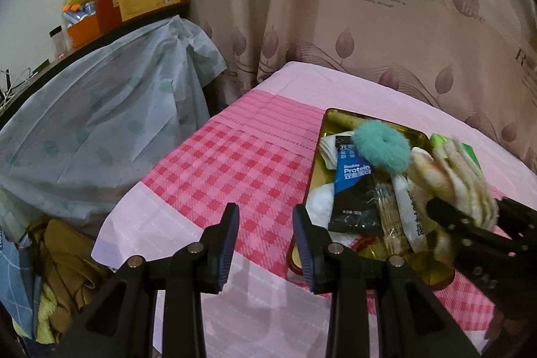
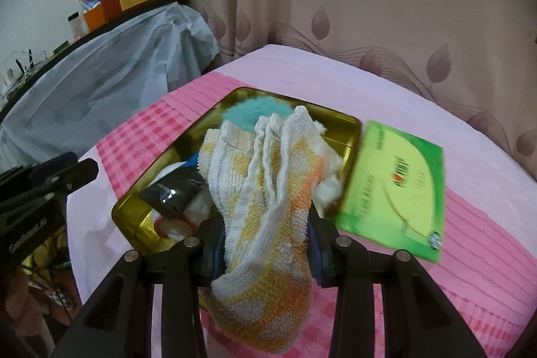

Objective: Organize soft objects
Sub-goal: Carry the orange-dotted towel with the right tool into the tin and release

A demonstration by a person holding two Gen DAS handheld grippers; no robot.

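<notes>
A yellow, orange and white towel [image 2: 268, 190] is bunched between the pads of my right gripper [image 2: 266, 244], which is shut on it just above the near edge of a gold tin tray [image 2: 127, 210]. From the left wrist view the same towel [image 1: 453, 176] hangs blurred over the tray's right side. In the tray [image 1: 332, 118] lie a fluffy teal scrunchie [image 1: 382, 150], a black and blue protein sachet [image 1: 355, 190], white cloths [image 1: 320, 195] and a packet of sticks. My left gripper [image 1: 265, 240] is open over the pink checked cloth, left of the tray, with nothing between its jaws.
A green packet [image 2: 396, 187] lies flat to the right of the tray. A pale blue plastic cover [image 1: 100, 123] drapes furniture at the left, with boxes [image 1: 141, 2] on top. A leaf-print curtain [image 1: 335, 22] hangs behind. Clothes are heaped at the lower left [image 1: 63, 274].
</notes>
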